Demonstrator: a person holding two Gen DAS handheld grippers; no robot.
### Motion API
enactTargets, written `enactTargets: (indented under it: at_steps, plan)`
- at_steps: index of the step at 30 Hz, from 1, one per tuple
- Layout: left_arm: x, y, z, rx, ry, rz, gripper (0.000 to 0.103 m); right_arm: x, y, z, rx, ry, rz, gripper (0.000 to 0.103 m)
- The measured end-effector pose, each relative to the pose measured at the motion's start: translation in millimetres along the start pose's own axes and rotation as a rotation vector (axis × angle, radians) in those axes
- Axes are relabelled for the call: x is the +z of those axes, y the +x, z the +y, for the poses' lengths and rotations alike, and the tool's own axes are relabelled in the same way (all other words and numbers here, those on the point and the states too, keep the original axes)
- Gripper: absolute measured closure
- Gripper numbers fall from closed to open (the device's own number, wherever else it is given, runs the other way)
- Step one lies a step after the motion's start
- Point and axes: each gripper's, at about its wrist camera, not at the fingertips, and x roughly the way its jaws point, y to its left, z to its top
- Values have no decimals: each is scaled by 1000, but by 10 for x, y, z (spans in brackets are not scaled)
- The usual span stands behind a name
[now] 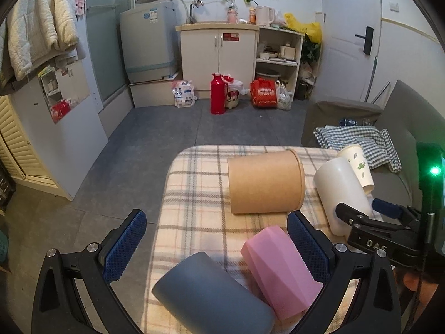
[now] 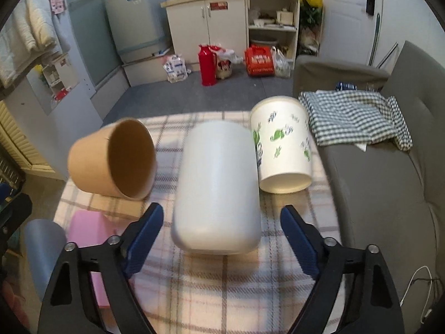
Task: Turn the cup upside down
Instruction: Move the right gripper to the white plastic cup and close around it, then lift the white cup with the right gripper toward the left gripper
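Several cups lie on their sides on a plaid cloth [image 2: 211, 284]. A plain white cup [image 2: 217, 186] lies between the open fingers of my right gripper [image 2: 221, 236], its base toward me, untouched as far as I can see. It also shows in the left wrist view [image 1: 340, 192]. A white cup with green print [image 2: 281, 147] lies just right of it. A brown paper cup [image 2: 111, 158] lies to the left, its mouth facing right. My left gripper [image 1: 217, 236] is open over a grey cup [image 1: 211, 295] and a pink faceted cup [image 1: 278, 270].
A grey sofa [image 2: 383, 189] with a checked cloth [image 2: 353, 114] stands right of the table. The table's left edge [image 1: 164, 194] drops to the grey floor. A red thermos [image 1: 218, 94], bags and cabinets stand at the far wall.
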Motion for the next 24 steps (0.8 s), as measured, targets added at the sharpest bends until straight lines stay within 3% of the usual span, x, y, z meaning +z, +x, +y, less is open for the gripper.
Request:
enactTargets:
  at_steps: [2, 4, 11, 17, 24]
  plan:
    - [-8, 11, -21, -3, 7, 11, 0, -16, 60, -27, 15, 16, 20, 22]
    - [-25, -17, -37, -8, 12, 17, 0, -31, 80, -45, 41, 22, 45, 32]
    - [-34, -404, -89, -5, 24, -16, 0, -255, -305, -67, 23, 8, 45, 32]
    - [-177, -903, -121, -24, 15, -40, 0, -722, -812, -71, 12, 2, 74, 32]
    - [-597, -1380, -158, -37, 26, -32, 0, -1395, -1366, -12, 25, -17, 103, 32]
